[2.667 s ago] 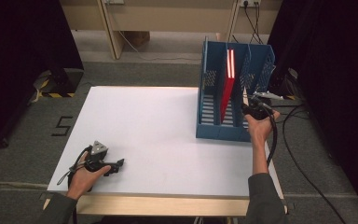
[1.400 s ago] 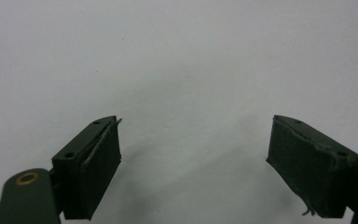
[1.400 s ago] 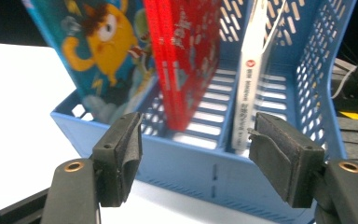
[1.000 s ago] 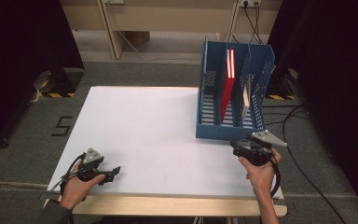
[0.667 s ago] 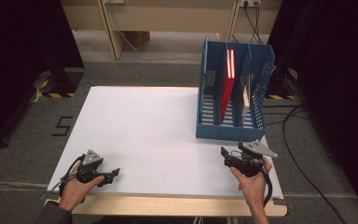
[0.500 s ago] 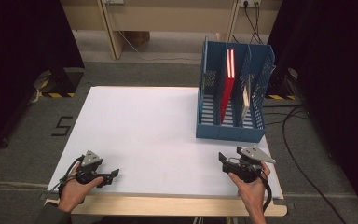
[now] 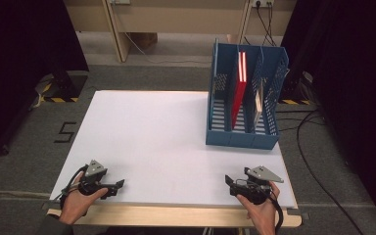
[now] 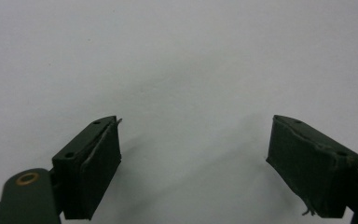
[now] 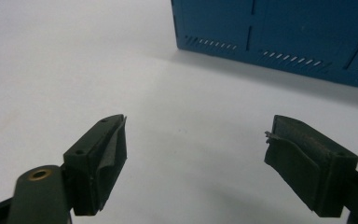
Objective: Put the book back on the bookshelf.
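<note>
Now | blue file rack (image 7: 242,138): three slots, red folder (image 7: 239,88) upright | left tongs (image 7: 118,186), right tongs (image 7: 230,181): spread, empty

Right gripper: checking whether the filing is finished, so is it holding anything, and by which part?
Nothing; the right gripper stands open and empty over the white table.

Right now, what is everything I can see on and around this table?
Table: one, white top, centre.
File rack: one, blue, three slots, far right part of the table.
Red book: one, upright in the rack's middle slot.
Pale book: one, thin, in the rack's right slot.
Floor marking: one, black, left of the table.
Left tongs: one, black, near left corner, open, nothing between them.
Right tongs: one, black, near right corner, jaws just opened wide, nothing between them.
Hands: two, one on each pair of tongs.
</note>
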